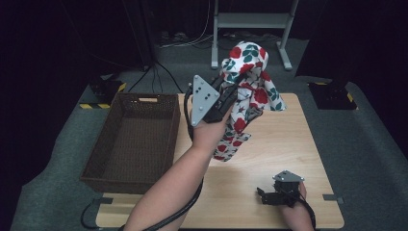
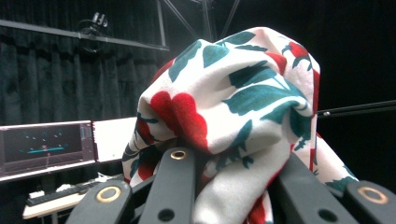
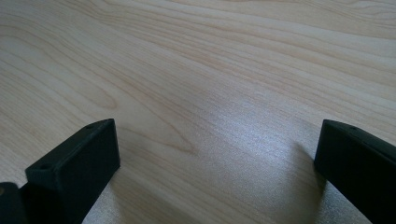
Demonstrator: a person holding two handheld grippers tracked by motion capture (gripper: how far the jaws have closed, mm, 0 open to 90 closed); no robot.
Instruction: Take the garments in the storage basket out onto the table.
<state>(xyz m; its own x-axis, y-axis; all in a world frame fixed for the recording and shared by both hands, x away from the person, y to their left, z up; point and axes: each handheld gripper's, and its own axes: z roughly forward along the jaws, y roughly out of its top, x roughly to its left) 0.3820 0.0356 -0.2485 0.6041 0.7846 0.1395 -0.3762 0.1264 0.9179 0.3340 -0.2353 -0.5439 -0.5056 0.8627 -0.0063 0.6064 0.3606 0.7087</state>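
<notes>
- High view: the left gripper (image 1: 222,102) is raised above the far part of the wooden counter (image 1: 288,144), its jaws clamped on a floral cloth (image 1: 250,91) — white with red flowers and green leaves — which bunches above the jaws and hangs down in a loose tail toward the counter top
- To the left of the counter stands a dark wicker basket (image 1: 96,166), with nothing visible inside it; the cloth is near its far right corner but not over it
- The right gripper (image 1: 274,195) lies low at the near right of the counter, well apart from the cloth
- Left gripper view: the cloth (image 2: 233,107) is bundled up between the two black jaws, which stand narrow and pinch a thick fold of it (a monitor (image 2: 44,147) glows in the dark room behind)
- Right gripper view: the right gripper (image 3: 215,154) has its jaws spread wide with nothing between them, just bare wood of the counter (image 3: 196,70) beneath
- Progress, as I judge it: the cloth has been picked up off the counter, so the lift is done — what seems left is carrying it over the basket and letting go, and the hanging tail may need to clear the basket's rim
</notes>
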